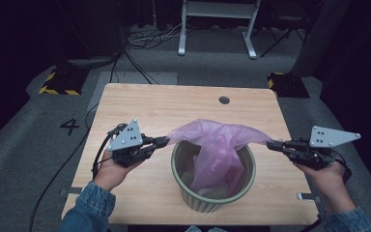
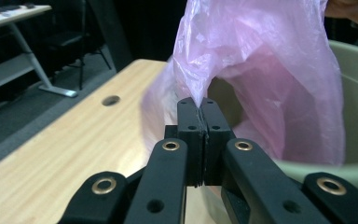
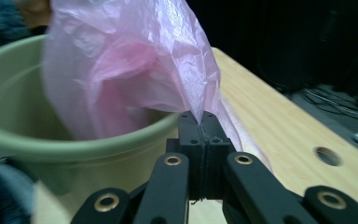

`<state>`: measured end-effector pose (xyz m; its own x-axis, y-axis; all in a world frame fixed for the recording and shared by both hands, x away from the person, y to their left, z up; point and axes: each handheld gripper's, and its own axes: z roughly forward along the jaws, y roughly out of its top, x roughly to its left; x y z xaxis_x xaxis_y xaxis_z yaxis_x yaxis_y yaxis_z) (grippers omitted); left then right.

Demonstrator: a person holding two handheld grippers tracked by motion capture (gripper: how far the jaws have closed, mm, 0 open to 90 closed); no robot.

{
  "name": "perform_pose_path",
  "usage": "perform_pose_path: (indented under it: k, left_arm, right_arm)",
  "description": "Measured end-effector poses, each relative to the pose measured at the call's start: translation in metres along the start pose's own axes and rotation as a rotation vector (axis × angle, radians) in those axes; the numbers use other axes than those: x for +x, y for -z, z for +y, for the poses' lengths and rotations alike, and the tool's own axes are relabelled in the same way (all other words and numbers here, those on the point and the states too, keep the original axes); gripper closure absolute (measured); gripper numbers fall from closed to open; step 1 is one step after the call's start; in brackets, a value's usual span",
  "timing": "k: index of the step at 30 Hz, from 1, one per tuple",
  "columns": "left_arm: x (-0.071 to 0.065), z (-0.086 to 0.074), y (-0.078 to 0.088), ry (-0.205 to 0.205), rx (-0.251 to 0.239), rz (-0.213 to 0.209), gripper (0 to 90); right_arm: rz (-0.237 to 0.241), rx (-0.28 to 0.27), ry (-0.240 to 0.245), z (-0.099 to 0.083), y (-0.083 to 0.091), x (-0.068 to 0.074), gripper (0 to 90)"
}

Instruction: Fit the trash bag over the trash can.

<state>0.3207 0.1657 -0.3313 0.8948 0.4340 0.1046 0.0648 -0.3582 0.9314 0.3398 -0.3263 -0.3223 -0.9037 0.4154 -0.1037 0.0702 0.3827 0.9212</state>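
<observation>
A thin pink plastic bag (image 1: pixel 216 145) hangs stretched over a pale green ribbed bin (image 1: pixel 212 200) near the table's front edge, its lower part drooping inside. My left gripper (image 1: pixel 165 140) is shut on the bag's left edge, just left of the bin. In the left gripper view the film (image 2: pixel 261 70) runs up from between the pressed jaws of my left gripper (image 2: pixel 200 103). My right gripper (image 1: pixel 269 144) is shut on the bag's right edge, beyond the bin's right side. In the right gripper view the bag (image 3: pixel 135 65) rises from my right gripper (image 3: pixel 200 116), with the bin (image 3: pixel 74 144) behind.
The wooden table (image 1: pixel 140 104) has a round cable hole (image 1: pixel 224 100) near its far edge. Black cables trail off the table's left side. A white desk frame (image 1: pixel 217 24) and yellow-striped floor blocks (image 1: pixel 60 82) stand beyond the table on grey carpet.
</observation>
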Motion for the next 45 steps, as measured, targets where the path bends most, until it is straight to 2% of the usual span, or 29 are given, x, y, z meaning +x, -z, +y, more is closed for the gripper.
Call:
perform_pose_path:
  k: [4,9,13,16,18,21,23,24,25,28,34,35,36,37,38,39,41,43,45]
  left_arm:
    - [-0.014,-0.010,0.009,-0.003,-0.012,-0.040,88.7]
    - [-0.033,-0.029,0.015,-0.015,0.017,-0.101,88.7]
    - [-0.044,-0.038,0.014,-0.031,0.045,-0.151,88.7]
    - [-0.049,-0.045,0.010,-0.055,0.086,-0.189,88.8]
    - [-0.051,-0.052,0.008,-0.053,0.108,-0.205,88.8]
    - [-0.050,-0.061,0.006,-0.019,0.093,-0.244,89.2]
    - [-0.050,-0.064,0.005,-0.018,0.084,-0.261,89.4]
    - [-0.050,-0.065,0.004,-0.024,0.084,-0.266,89.5]
    - [-0.051,-0.066,0.003,-0.021,0.077,-0.269,89.5]
    - [-0.051,-0.070,-0.002,-0.045,0.113,-0.263,89.6]
    - [-0.048,-0.080,-0.011,-0.064,0.153,-0.260,89.6]
    - [-0.047,-0.082,-0.013,-0.065,0.173,-0.246,89.6]
    - [-0.047,-0.084,-0.016,-0.077,0.224,-0.214,89.7]
    - [-0.046,-0.089,-0.019,-0.087,0.265,-0.193,89.7]
    - [-0.044,-0.093,-0.021,-0.078,0.279,-0.193,89.7]
    - [-0.041,-0.098,-0.023,-0.048,0.274,-0.189,89.7]
    - [-0.036,-0.102,-0.023,-0.015,0.268,-0.172,89.4]
    - [-0.032,-0.105,-0.023,0.016,0.274,-0.147,88.1]
    - [-0.031,-0.108,-0.023,0.028,0.296,-0.134,85.4]
  right_arm:
    - [0.076,-0.012,0.012,-0.007,0.006,0.020,89.2]
    - [0.164,0.008,0.016,-0.019,0.008,0.044,89.4]
    - [0.227,0.027,0.023,-0.027,0.005,0.059,89.5]
    - [0.262,0.056,0.025,-0.034,0.002,0.068,89.5]
    - [0.279,0.096,0.016,-0.041,-0.002,0.073,89.6]
    - [0.318,0.120,0.000,-0.050,-0.007,0.078,89.7]
    - [0.350,0.133,-0.001,-0.055,-0.012,0.081,89.8]
    - [0.358,0.166,0.006,-0.059,-0.017,0.086,89.8]
    - [0.357,0.194,0.014,-0.061,-0.021,0.089,89.7]
    - [0.372,0.222,0.018,-0.065,-0.031,0.094,89.7]
    - [0.366,0.222,0.002,-0.070,-0.036,0.092,89.7]
    - [0.363,0.221,-0.001,-0.071,-0.036,0.091,89.7]
    - [0.351,0.232,0.000,-0.073,-0.037,0.090,89.7]
    - [0.319,0.271,0.007,-0.075,-0.038,0.089,89.7]
    - [0.286,0.318,0.018,-0.080,-0.040,0.087,89.7]
    - [0.267,0.333,0.005,-0.085,-0.041,0.085,89.7]
    - [0.247,0.319,-0.048,-0.095,-0.042,0.079,89.7]
    - [0.226,0.308,-0.077,-0.100,-0.041,0.074,89.5]
    - [0.217,0.311,-0.092,-0.103,-0.040,0.073,88.3]
